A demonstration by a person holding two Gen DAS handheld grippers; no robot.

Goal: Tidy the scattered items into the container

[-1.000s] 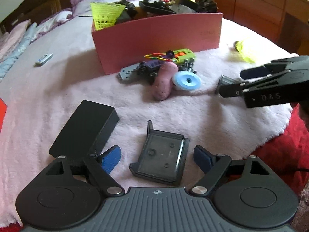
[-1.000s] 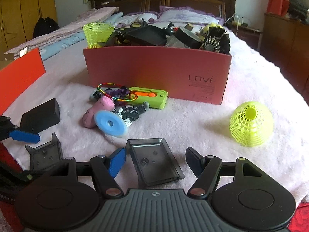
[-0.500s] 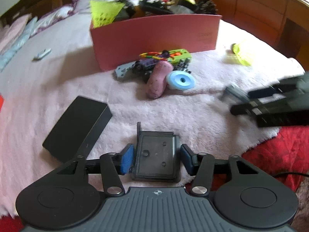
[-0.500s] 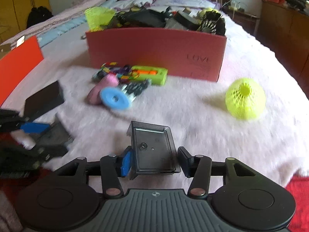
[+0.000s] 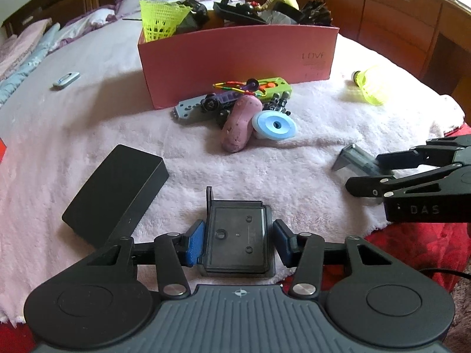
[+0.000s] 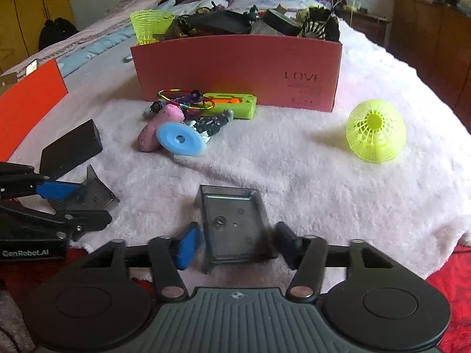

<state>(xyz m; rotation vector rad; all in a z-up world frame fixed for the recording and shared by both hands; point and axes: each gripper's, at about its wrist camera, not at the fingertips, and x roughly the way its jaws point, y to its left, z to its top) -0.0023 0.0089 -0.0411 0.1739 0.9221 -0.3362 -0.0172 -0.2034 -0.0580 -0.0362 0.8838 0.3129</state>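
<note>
Two dark see-through plastic trays lie near the front edge of the pink fluffy rug. One tray (image 5: 237,235) sits between the pads of my left gripper (image 5: 238,242), whose jaws are closing against its sides. The other tray (image 6: 232,217) is tilted up off the rug, and my right gripper (image 6: 235,242) is shut on it. In the left wrist view, the right gripper (image 5: 365,173) shows at the right with its tray (image 5: 353,158). The pink box (image 6: 235,67) stands behind, piled high with items.
A black box (image 5: 114,194) lies left of my left gripper. In front of the pink box is a pile holding a pink toy (image 5: 240,126), a blue disc (image 5: 275,123) and a green toy (image 5: 273,85). A yellow shuttlecock (image 6: 376,131) lies to the right. A red board (image 6: 29,103) stands at far left.
Both grippers have moved forward around their trays and their jaws have narrowed onto them. The right tray has tipped up off the rug.
</note>
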